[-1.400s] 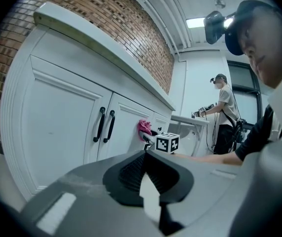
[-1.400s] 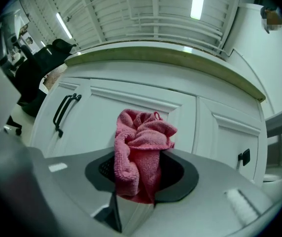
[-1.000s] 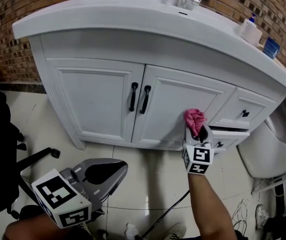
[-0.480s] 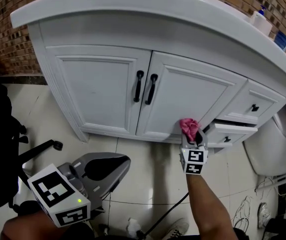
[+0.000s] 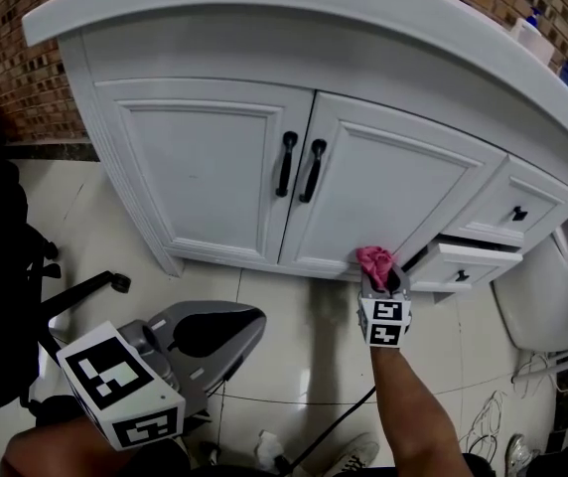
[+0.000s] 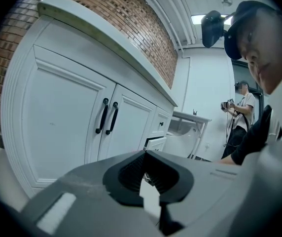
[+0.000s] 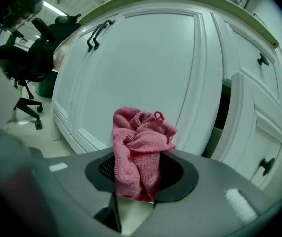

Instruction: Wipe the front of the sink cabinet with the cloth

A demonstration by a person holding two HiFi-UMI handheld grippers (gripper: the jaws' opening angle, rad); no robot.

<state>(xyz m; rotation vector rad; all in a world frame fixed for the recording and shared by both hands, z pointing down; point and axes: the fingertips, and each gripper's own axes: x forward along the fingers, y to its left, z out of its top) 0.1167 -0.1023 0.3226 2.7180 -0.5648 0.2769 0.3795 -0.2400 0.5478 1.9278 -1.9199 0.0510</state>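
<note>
Pink cloth point(image 7: 140, 149) is clamped, bunched, in the jaws of the right gripper point(image 7: 136, 181); it is held at the lower edge of the right cabinet door point(image 5: 383, 192), beside a drawer point(image 5: 468, 264) standing ajar. The left gripper point(image 5: 210, 336) is held low over the tiled floor point(image 5: 294, 336), jaws together on nothing.

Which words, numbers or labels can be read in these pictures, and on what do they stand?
No text can be read.
Left gripper and right gripper: square markers only, no letters.
Bottle on the sink cabinet: print too small to read.
</note>
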